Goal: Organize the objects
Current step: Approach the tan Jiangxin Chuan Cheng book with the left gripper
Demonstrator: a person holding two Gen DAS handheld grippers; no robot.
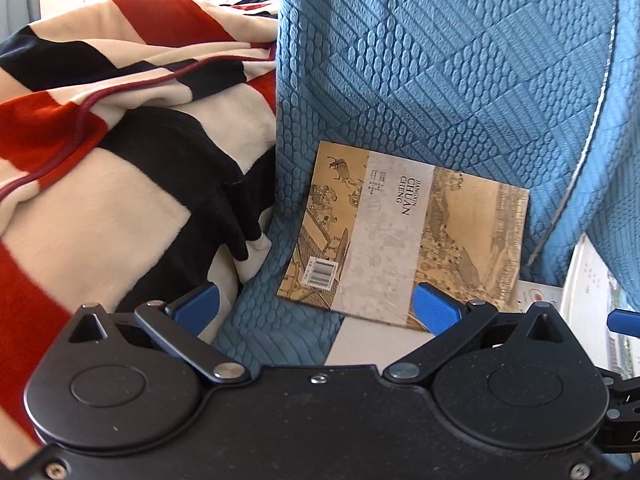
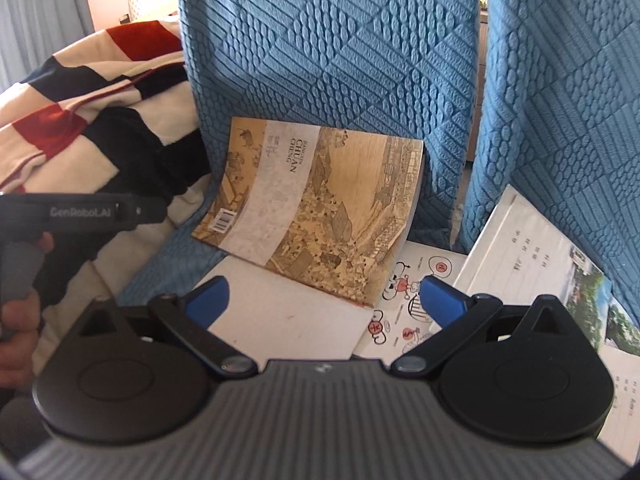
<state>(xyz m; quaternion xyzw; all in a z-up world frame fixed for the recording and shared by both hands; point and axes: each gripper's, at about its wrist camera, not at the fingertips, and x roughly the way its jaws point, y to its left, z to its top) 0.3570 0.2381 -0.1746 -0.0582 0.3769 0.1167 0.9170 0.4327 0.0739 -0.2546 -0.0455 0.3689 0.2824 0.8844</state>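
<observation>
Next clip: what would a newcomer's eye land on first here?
Probably the tan book with the old painted scene, leaning against the blue quilted cushion at centre. Left of it lies a red, black and cream blanket. More white books lie to the right, and both grippers, left and right, hang open, holding nothing.

The blue cushion [image 2: 340, 60] blocks the way behind the brown book [image 2: 320, 208]. The striped blanket [image 1: 100, 160] crowds the left side. Papers [image 2: 416, 292] cover the right; open room remains only in front.
</observation>
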